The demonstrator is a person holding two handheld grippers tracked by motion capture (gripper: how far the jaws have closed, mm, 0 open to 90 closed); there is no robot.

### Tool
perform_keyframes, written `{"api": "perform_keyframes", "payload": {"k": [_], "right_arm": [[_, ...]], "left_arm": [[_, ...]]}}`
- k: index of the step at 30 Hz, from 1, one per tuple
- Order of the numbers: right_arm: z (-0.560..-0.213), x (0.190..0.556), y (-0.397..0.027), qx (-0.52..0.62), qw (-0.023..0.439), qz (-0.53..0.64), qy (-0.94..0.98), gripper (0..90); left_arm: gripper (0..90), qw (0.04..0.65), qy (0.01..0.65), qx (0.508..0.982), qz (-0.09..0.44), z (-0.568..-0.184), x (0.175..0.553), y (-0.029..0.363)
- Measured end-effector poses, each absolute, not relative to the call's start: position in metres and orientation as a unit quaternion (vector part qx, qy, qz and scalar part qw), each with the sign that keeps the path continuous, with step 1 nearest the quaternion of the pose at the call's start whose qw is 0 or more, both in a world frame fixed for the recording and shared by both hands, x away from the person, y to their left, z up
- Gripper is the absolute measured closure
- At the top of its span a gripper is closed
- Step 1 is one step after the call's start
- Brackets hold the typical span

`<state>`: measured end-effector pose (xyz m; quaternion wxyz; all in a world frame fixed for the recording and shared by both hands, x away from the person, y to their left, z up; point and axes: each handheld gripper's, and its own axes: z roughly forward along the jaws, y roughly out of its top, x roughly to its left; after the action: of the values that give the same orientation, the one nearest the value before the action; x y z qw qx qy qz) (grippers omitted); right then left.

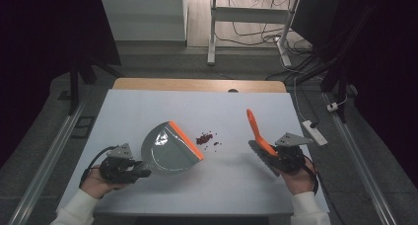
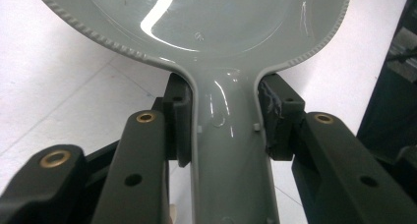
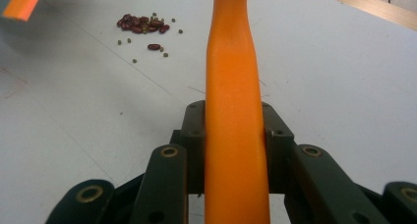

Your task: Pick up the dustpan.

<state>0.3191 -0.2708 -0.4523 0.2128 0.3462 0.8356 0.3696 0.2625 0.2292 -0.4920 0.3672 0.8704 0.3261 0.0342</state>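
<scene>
The high view looks from above the person's side, forward and down on the whole table point(image 1: 197, 106), with the floor and a desk frame behind it. It is far enough to show both hands at the bottom edge.

The left gripper view rides on the left claw point(image 2: 223, 118) and looks along it, very close to the grey dustpan point(image 2: 216, 17); the table beside it is hardly readable.

The right gripper view rides on the right claw point(image 3: 235, 130), low over the table, and faces along the orange brush handle point(image 3: 231, 86) toward the beans point(image 3: 142, 23).

This view and the high view share the beans and the dustpan's orange lip point(image 3: 22, 2).
</scene>
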Motion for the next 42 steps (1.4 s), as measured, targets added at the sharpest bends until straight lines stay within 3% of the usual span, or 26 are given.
{"api": "perform_keyframes", "payload": {"k": [15,42], "right_arm": [[-0.449,0.334,-0.256,0.333,0.217,0.371,0.839,69.9],[-0.454,0.403,-0.174,0.312,0.196,0.378,0.849,70.0]], "left_arm": [[61.5,0.326,0.356,0.876,0.016,-0.495,0.268,0.23],[61.4,0.31,0.348,0.885,-0.009,-0.5,0.272,0.219]]}}
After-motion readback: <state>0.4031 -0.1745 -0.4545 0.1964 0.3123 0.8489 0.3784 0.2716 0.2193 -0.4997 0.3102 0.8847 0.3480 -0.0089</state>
